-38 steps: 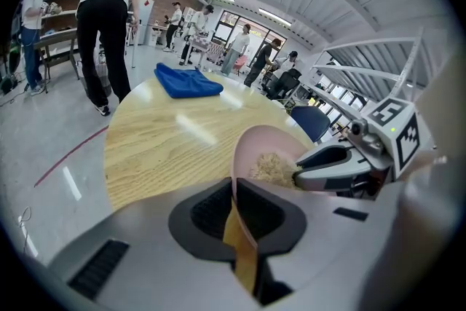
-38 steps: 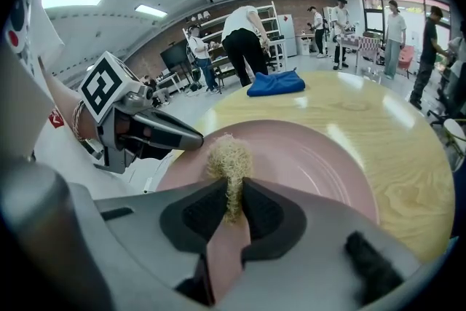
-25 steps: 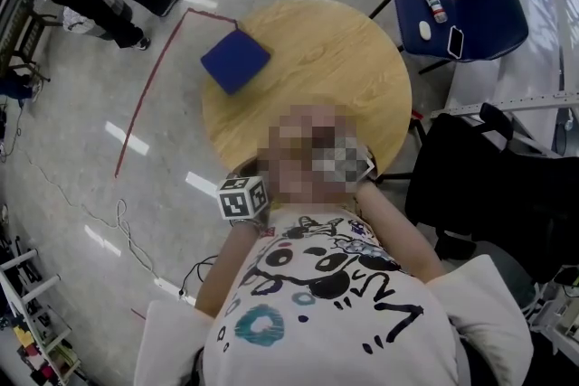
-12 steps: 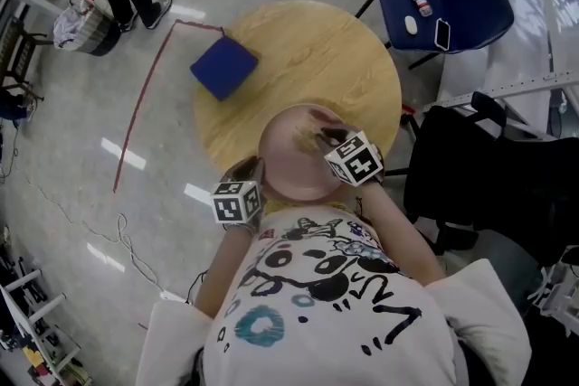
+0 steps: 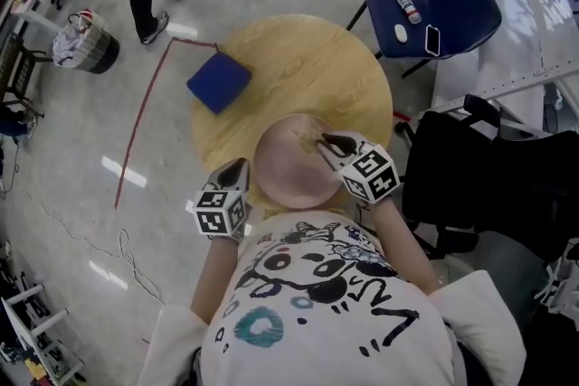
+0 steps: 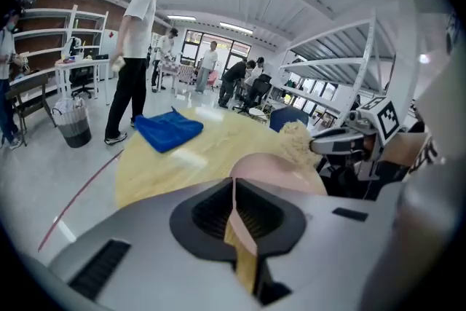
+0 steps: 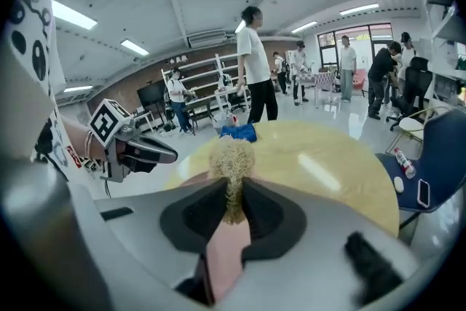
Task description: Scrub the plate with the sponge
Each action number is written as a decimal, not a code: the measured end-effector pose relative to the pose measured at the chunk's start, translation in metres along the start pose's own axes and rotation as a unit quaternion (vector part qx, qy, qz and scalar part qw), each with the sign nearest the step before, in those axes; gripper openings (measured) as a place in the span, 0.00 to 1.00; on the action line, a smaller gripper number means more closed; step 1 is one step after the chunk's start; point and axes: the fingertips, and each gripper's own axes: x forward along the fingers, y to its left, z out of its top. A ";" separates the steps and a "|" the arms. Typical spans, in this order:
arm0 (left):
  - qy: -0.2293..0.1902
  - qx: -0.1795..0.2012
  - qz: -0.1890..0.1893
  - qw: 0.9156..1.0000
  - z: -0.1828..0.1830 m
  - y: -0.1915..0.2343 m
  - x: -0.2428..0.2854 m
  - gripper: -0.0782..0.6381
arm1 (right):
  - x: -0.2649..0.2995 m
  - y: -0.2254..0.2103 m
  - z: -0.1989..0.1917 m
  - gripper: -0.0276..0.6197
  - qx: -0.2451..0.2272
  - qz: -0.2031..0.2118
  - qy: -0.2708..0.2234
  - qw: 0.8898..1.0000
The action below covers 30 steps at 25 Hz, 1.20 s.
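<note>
Over the tabletop's (image 5: 298, 59) near edge, the left claw (image 5: 238, 167) pinches the pink plate's (image 5: 289, 172) rim while the right claw (image 5: 327, 143) pinches a sponge (image 7: 231, 153) above it.

Head view looks steeply down; both gripper views skim close across the shared table (image 5: 308, 59).

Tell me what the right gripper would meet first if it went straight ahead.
Probably the pink plate, which the right gripper, shut on the sponge, points down at; depth is unclear.
</note>
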 end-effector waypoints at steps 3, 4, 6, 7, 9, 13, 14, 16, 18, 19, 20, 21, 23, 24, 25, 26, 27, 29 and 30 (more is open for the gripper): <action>-0.034 0.004 -0.023 0.999 0.030 -0.010 -0.009 0.13 | -0.018 0.005 0.026 0.15 -0.005 0.001 -0.042 0.999; -0.047 0.008 -0.033 0.998 0.043 -0.014 -0.011 0.13 | -0.024 0.004 0.036 0.15 -0.008 -0.001 -0.055 0.998; -0.072 0.021 -0.054 0.996 0.069 -0.024 -0.014 0.13 | -0.038 0.004 0.056 0.15 -0.019 -0.005 -0.076 0.997; -0.083 0.029 -0.064 0.994 0.080 -0.030 -0.018 0.13 | -0.047 0.005 0.065 0.15 -0.025 -0.006 -0.087 0.996; -0.100 0.048 -0.083 0.990 0.100 -0.043 -0.027 0.13 | -0.064 0.008 0.083 0.15 -0.035 -0.010 -0.110 0.993; -0.137 0.078 -0.121 0.980 0.135 -0.067 -0.047 0.13 | -0.095 0.011 0.115 0.15 -0.052 -0.020 -0.155 0.986; -0.148 0.084 -0.131 0.977 0.143 -0.072 -0.051 0.13 | -0.102 0.012 0.121 0.15 -0.058 -0.022 -0.167 0.984; -0.170 0.097 -0.148 0.969 0.156 -0.082 -0.061 0.13 | -0.116 0.012 0.132 0.15 -0.072 -0.027 -0.190 0.979; -0.191 0.113 -0.159 0.962 0.167 -0.091 -0.071 0.13 | -0.129 0.013 0.142 0.15 -0.088 -0.036 -0.209 0.973; -0.201 0.123 -0.163 0.958 0.172 -0.095 -0.077 0.13 | -0.136 0.013 0.147 0.15 -0.096 -0.043 -0.218 0.970; -0.211 0.135 -0.166 0.954 0.178 -0.098 -0.082 0.13 | -0.141 0.013 0.151 0.15 -0.106 -0.050 -0.226 0.967; -0.221 0.146 -0.168 0.949 0.183 -0.100 -0.088 0.13 | -0.147 0.014 0.156 0.15 -0.117 -0.056 -0.235 0.963; -0.238 0.166 -0.173 0.941 0.192 -0.105 -0.099 0.13 | -0.157 0.018 0.162 0.15 -0.136 -0.062 -0.252 0.956; -0.243 0.173 -0.175 0.938 0.195 -0.107 -0.104 0.13 | -0.161 0.021 0.165 0.15 -0.143 -0.061 -0.260 0.953; -0.247 0.177 -0.177 0.936 0.198 -0.108 -0.107 0.13 | -0.165 0.024 0.168 0.15 -0.148 -0.059 -0.268 0.950; -0.249 0.181 -0.178 0.935 0.200 -0.109 -0.109 0.13 | -0.168 0.026 0.171 0.15 -0.151 -0.057 -0.275 0.948; -0.251 0.185 -0.178 0.933 0.202 -0.109 -0.111 0.13 | -0.170 0.029 0.175 0.15 -0.151 -0.055 -0.283 0.946; -0.257 0.193 -0.177 0.930 0.205 -0.110 -0.114 0.13 | -0.173 0.034 0.181 0.15 -0.150 -0.053 -0.295 0.942; -0.258 0.194 -0.178 0.930 0.206 -0.111 -0.115 0.13 | -0.175 0.035 0.183 0.15 -0.151 -0.051 -0.300 0.941</action>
